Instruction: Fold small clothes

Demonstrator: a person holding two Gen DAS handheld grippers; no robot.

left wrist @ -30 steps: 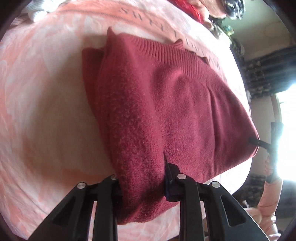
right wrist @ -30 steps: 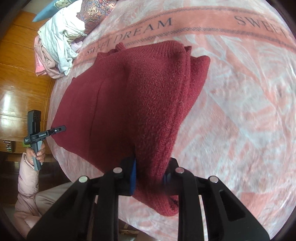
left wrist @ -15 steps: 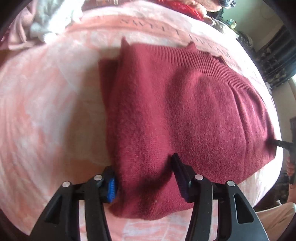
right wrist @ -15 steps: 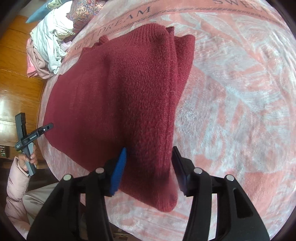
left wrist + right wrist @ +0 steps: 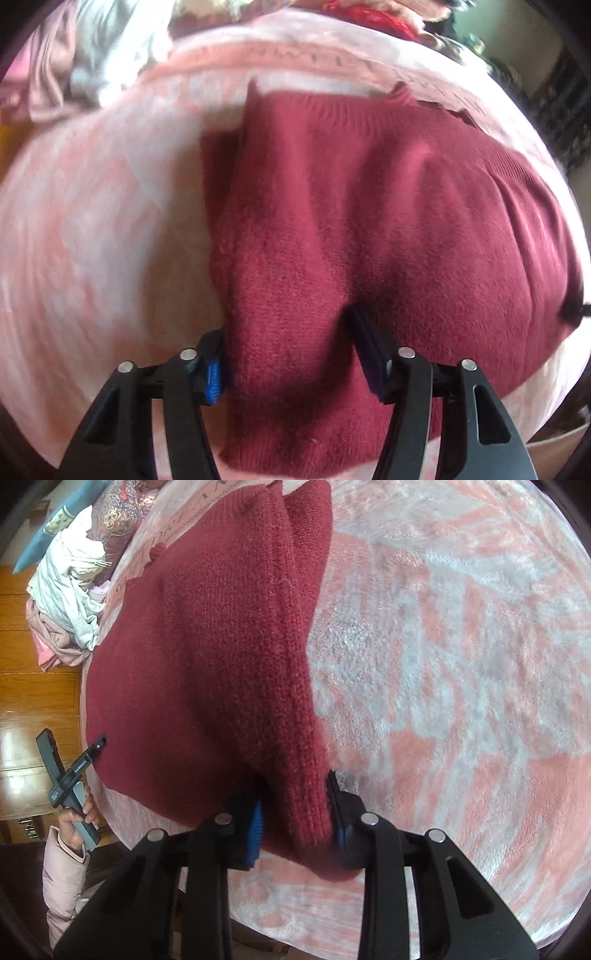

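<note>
From the left wrist, the dark red knitted sweater (image 5: pixel 369 229) lies folded on the pink blanket (image 5: pixel 99 229), thick and soft; it looks limp and fairly light, likely to sag and slide unless taken at a doubled edge or corner, where the knit gives the pads something to bite. The left gripper (image 5: pixel 286 349) sits low at the near hem, its fingers spread wide on either side of a bunched fold, holding nothing firmly. From the right wrist, the same sweater (image 5: pixel 207 657) stretches away across the blanket (image 5: pixel 461 646), with a pile of clothes (image 5: pixel 70 602) beyond. The right gripper (image 5: pixel 295 808) points along the folded side edge, jaws parted with the corner between them, touching but apparently not clamped.
</note>
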